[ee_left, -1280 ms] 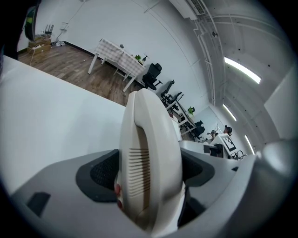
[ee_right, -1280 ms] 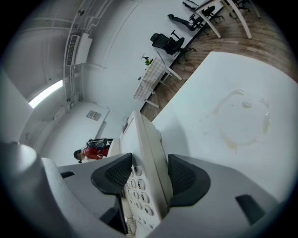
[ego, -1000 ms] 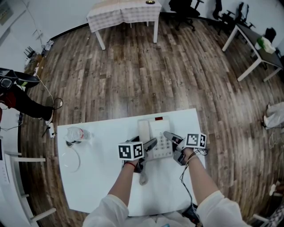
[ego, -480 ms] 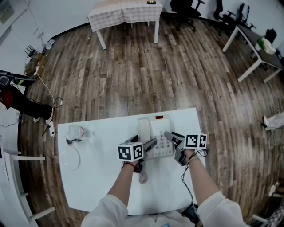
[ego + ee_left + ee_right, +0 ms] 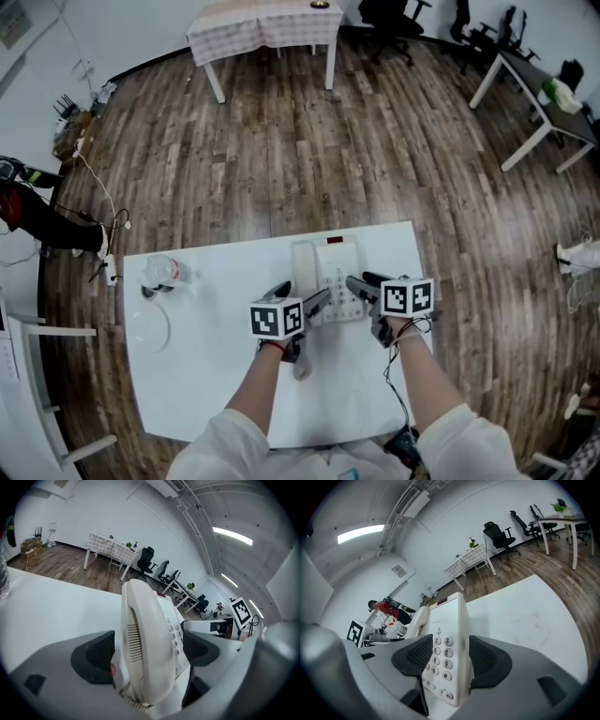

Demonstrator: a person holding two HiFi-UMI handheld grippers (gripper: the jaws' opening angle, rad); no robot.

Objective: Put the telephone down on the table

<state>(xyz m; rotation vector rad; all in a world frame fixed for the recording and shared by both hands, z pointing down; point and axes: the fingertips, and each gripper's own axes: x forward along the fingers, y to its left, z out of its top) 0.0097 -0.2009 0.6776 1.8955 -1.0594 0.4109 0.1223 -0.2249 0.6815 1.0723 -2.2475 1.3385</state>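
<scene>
Holding the telephone (image 5: 334,266) at the bench (image 5: 206,375) with both hand-held grippers.
Left hand-held gripper (image 5: 302,295) is clamped across the handset (image 5: 140,639) side and right hand-held gripper (image 5: 361,283) on the keypad (image 5: 440,654) edge. The telephone is near the bench's far middle; can't tell if it's lifted or resting. A clear bottle (image 5: 162,274) lies near the far left corner. Beyond are wood floor (image 5: 309,141) and a cloth-covered table (image 5: 262,23).
</scene>
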